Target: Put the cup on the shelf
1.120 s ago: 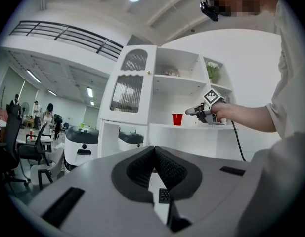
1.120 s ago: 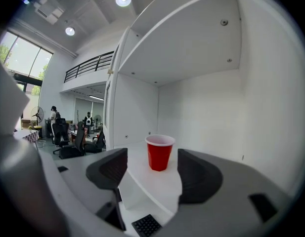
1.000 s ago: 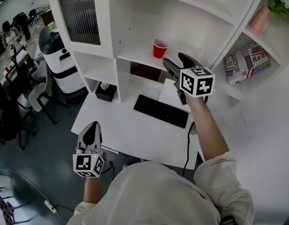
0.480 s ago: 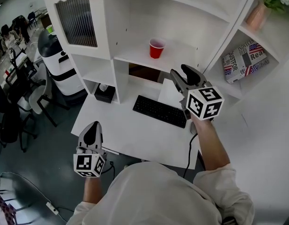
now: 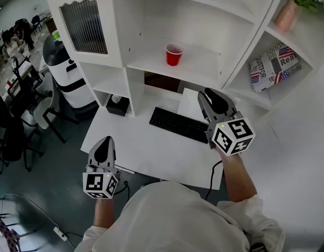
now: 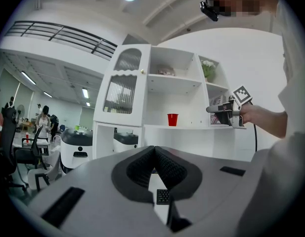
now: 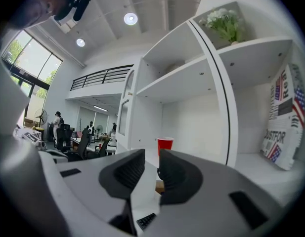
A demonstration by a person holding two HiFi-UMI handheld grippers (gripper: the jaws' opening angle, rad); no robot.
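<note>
A red cup point(image 5: 174, 54) stands upright on the white shelf point(image 5: 204, 70) above the desk, alone and untouched. It also shows small and distant in the left gripper view point(image 6: 172, 119) and just beyond the jaws in the right gripper view point(image 7: 165, 145). My right gripper point(image 5: 209, 96) hangs over the desk's right side, well back from the cup. Its jaws are closing, with a narrow gap and nothing between them point(image 7: 151, 157). My left gripper point(image 5: 105, 147) is low by the desk's front left edge, its pads meeting and empty point(image 6: 154, 154).
A black keyboard point(image 5: 180, 124) lies on the white desk point(image 5: 140, 146). A black box point(image 5: 118, 104) sits in the lower cubby. A printed paper point(image 5: 272, 67) leans in the right-hand shelf. A white machine point(image 5: 64, 70) and office chairs point(image 5: 41, 109) stand to the left.
My right gripper has drawn back from the shelf, down and to the right, and its jaws have narrowed. The cup stays on the shelf. The left gripper has not moved.
</note>
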